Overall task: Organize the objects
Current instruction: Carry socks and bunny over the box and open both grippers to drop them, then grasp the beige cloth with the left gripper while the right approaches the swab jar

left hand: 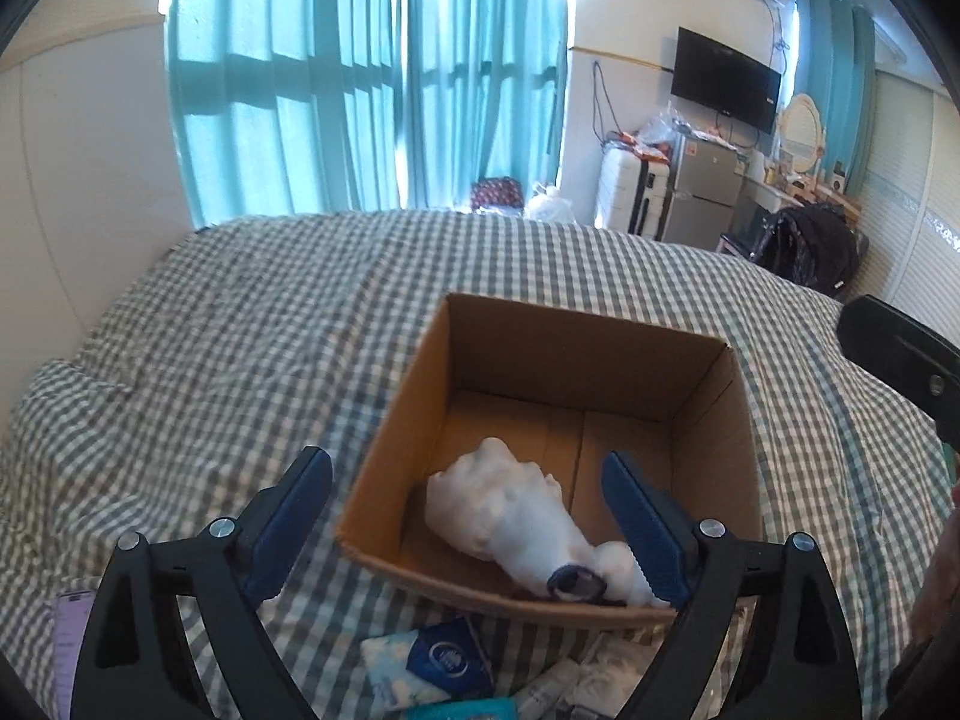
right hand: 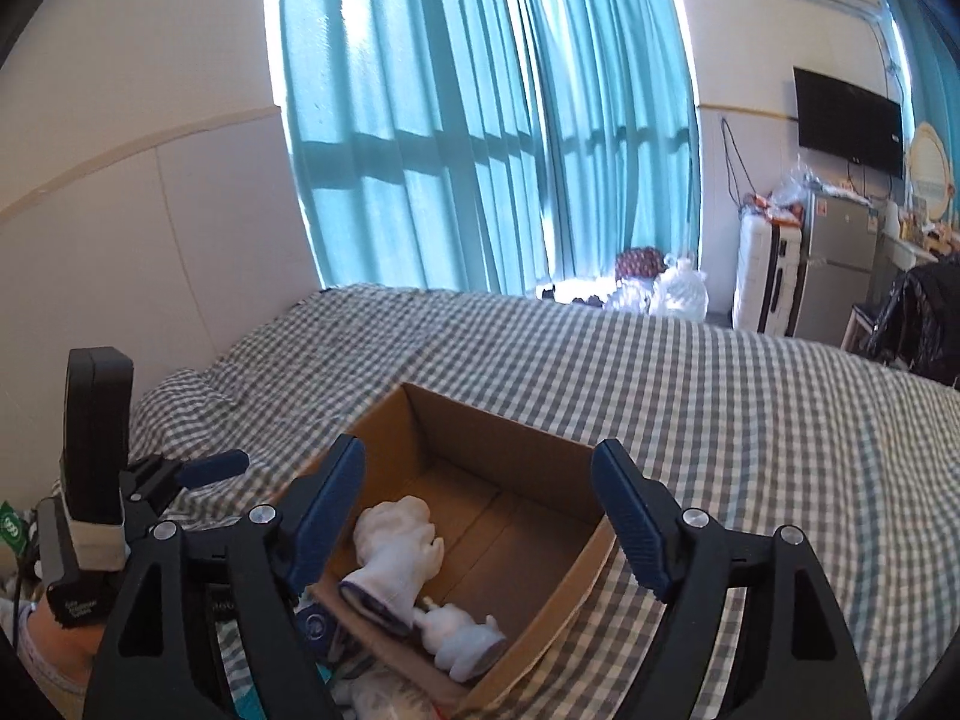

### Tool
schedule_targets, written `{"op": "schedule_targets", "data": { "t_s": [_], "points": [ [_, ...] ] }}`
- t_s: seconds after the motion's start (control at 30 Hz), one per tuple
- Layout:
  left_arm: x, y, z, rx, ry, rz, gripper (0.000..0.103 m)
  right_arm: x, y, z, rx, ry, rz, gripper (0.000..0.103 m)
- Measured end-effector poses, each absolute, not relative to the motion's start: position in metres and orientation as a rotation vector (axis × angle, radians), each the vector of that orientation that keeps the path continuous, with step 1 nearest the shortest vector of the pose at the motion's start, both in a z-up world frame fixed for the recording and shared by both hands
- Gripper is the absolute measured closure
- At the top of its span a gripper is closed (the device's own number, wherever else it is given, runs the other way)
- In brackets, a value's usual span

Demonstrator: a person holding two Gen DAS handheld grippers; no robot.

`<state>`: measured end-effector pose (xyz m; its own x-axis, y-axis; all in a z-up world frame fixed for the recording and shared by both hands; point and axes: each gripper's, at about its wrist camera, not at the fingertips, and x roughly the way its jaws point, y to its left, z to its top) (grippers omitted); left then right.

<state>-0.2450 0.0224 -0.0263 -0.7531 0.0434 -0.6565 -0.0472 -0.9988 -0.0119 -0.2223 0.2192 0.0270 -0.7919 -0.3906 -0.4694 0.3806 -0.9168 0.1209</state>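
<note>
An open cardboard box sits on the checked bed; it also shows in the right wrist view. Inside lies a white fuzzy glove with a blue cuff, also seen in the right wrist view, and a small white figure by the near wall. My left gripper is open and empty, hovering over the box's near left corner. My right gripper is open and empty above the box. The left gripper's body shows at the left of the right wrist view.
Blue-and-white tissue packets and other small packets lie on the green-checked bedspread just before the box. A purple item lies at the left. Teal curtains, a suitcase and a fridge stand beyond the bed.
</note>
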Motion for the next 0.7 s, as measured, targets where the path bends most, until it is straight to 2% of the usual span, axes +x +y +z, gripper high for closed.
{"op": "schedule_targets", "data": {
  "t_s": [0.17, 0.37, 0.7],
  "points": [
    [-0.211, 0.020, -0.006, -1.033, 0.036, 2.990, 0.009, -0.184, 0.225, 0.045, 0.630, 0.006, -2.631, 0.024],
    [-0.169, 0.016, 0.005, -0.993, -0.028, 3.073, 0.008, -0.146, 0.222, 0.042, 0.613, 0.091, -2.628, 0.024],
    [-0.129, 0.021, -0.044, -1.127, -0.028, 3.051, 0.008, -0.112, 0.205, -0.012, 0.711, 0.195, -2.530, 0.024]
  ]
}}
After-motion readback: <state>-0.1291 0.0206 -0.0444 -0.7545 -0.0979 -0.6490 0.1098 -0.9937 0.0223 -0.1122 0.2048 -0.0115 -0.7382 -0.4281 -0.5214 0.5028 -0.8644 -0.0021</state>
